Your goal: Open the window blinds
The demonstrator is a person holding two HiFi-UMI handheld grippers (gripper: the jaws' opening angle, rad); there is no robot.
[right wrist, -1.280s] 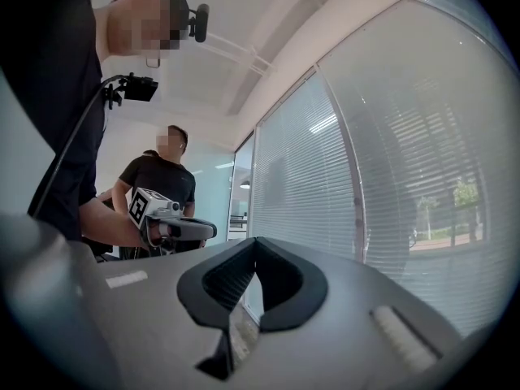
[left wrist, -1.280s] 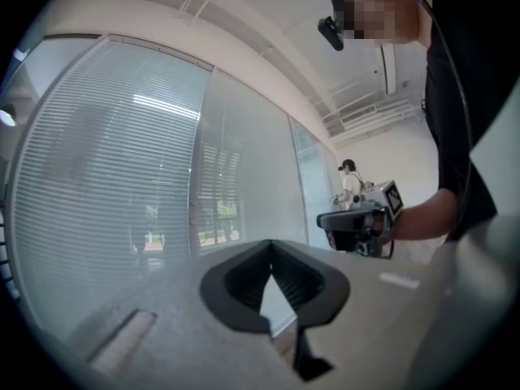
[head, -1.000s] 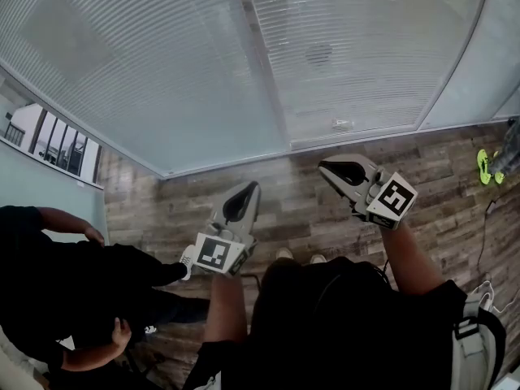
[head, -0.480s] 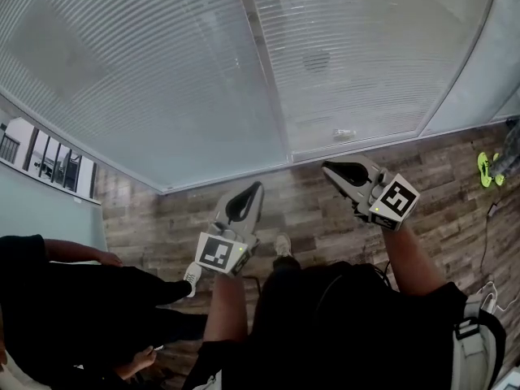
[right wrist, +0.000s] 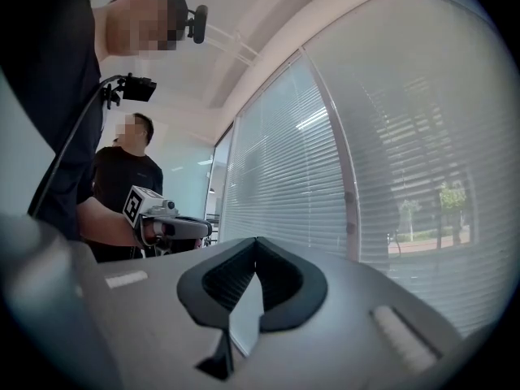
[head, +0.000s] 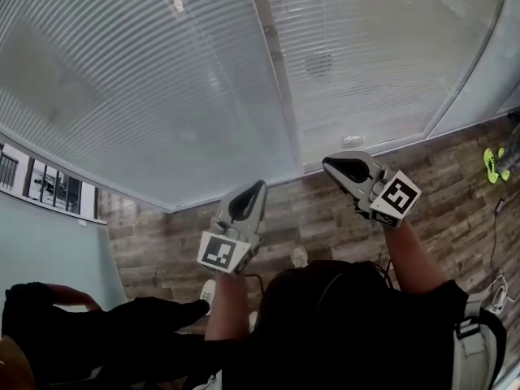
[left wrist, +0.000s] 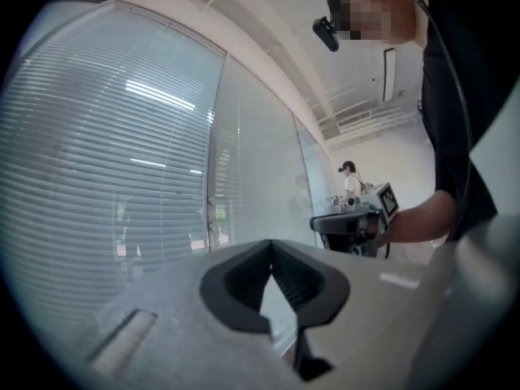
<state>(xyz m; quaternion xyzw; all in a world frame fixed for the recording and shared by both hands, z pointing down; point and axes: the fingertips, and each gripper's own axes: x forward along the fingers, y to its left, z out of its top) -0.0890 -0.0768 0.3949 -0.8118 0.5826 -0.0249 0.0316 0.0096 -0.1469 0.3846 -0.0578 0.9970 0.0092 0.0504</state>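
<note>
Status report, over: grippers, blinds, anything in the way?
Left hand-held gripper shut, empty; right hand-held gripper the same. Blinds down, untouched. Bystander at left, not in the way.

Black top (head: 341,331) — grey buckled shoulder strap (head: 470,344)

1. A pale upright mullion (head: 275,63) splits a wide glazed wall (head: 382,47). Closed slatted blinds (head: 122,80) cover the panes on both sides of it.
2. Below the mullion, a grey-brown wood-plank floor (head: 313,218) meets the glass.
3. Far left of the mullion, a plain pale wall (head: 49,258) carries what may be a railed opening (head: 49,187).
4. Soft daylight glows through the slats.
</note>
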